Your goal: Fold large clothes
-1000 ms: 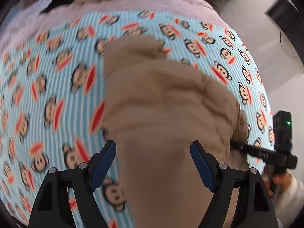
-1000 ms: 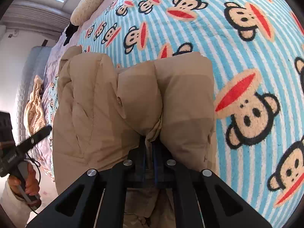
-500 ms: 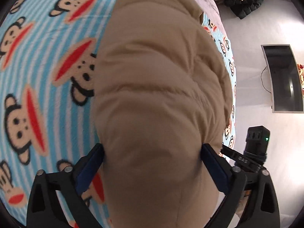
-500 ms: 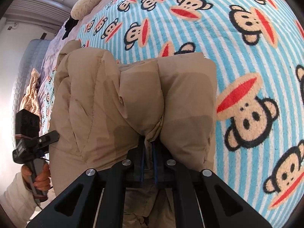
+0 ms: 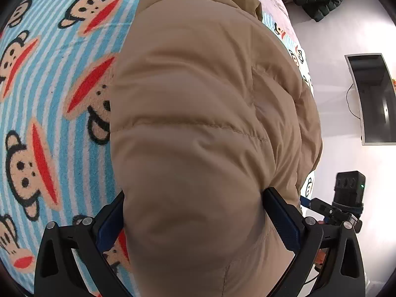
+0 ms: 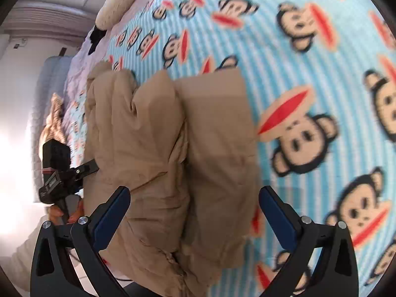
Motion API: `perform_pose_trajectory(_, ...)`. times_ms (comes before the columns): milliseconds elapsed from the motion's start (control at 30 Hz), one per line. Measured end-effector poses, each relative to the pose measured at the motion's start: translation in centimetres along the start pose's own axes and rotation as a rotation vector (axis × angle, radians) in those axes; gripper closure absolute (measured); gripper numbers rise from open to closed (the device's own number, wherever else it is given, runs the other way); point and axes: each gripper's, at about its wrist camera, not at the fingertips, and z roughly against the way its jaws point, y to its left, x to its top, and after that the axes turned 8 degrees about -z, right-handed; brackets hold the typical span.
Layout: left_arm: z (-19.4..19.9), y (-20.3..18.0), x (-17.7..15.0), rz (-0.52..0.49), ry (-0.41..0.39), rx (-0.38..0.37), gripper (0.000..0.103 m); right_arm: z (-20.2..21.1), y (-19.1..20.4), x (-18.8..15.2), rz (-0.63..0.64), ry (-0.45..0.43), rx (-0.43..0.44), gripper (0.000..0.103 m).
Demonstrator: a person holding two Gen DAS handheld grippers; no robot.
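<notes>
One tan jacket point(image 6: 173, 148), bundled on bed point(image 6: 309, 49) for folding. Left gripper point(image 5: 193, 225) wide, straddling its puffy end; right gripper point(image 6: 194, 212) wide, holding nothing.

No readable text, label, brand or number on any surface in either view.

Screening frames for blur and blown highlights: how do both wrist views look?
Left wrist: sharp, jacket stitching crisp; floor and wall at right overexposed. Right wrist: blanket monkeys smeared by motion blur, a white glare patch at the left edge; strong fisheye bending in both.
</notes>
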Motion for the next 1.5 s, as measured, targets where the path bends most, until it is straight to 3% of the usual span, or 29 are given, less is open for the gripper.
perform_pose_trajectory(100, -0.1, -0.2, 0.0, -0.002, 0.001, -0.001, 0.001, -1.7, -0.4, 0.8, -0.013, 0.052, 0.037, 0.0)
perform_pose_trajectory(267, 0.0, 0.8, 0.6, -0.002, 0.004, -0.013, 0.001, -3.7, -1.7, 2.8, -0.009, 0.051, -0.039, 0.0)
perform_pose_trajectory(533, -0.8, 1.6, 0.8, 0.001, 0.001, -0.007, 0.0, -6.2, -1.0, 4.0, -0.02, 0.149, 0.158, 0.0)
perform_pose_trajectory(800, -1.1, -0.2, 1.1, -0.025, 0.014, 0.087, 0.0, -6.8, -1.6, 3.4, -0.086, 0.146, 0.167, 0.001)
perform_pose_trajectory(867, -1.1, -0.7, 1.2, -0.037, 0.012, 0.115, 0.0, -6.5, -1.5, 3.2, -0.101, 0.143, 0.171, 0.011)
perform_pose_trajectory(900, -1.1, -1.1, 1.3, -0.046, 0.008, 0.134, 0.0, -6.3, -1.5, 3.1, -0.107, 0.144, 0.183, 0.025)
perform_pose_trajectory(933, -0.9, -1.5, 1.3, -0.058, 0.002, 0.15, 0.004, -6.0, -1.3, 3.0, -0.113, 0.14, 0.199, 0.039)
perform_pose_trajectory(1033, -0.1, -2.8, 1.2, -0.1, -0.019, 0.169, 0.018, -5.0, -0.5, 2.7, -0.091, 0.119, 0.205, 0.057)
perform_pose_trajectory(1200, 1.6, -4.3, 1.0, -0.156, -0.045, 0.19, 0.029, -3.8, 0.8, 2.1, -0.079, 0.087, 0.226, 0.062)
perform_pose_trajectory(1500, 8.0, -2.1, 1.4, -0.221, -0.126, 0.21, 0.029, -3.4, 5.8, 0.9, -0.037, 0.038, 0.25, 0.063)
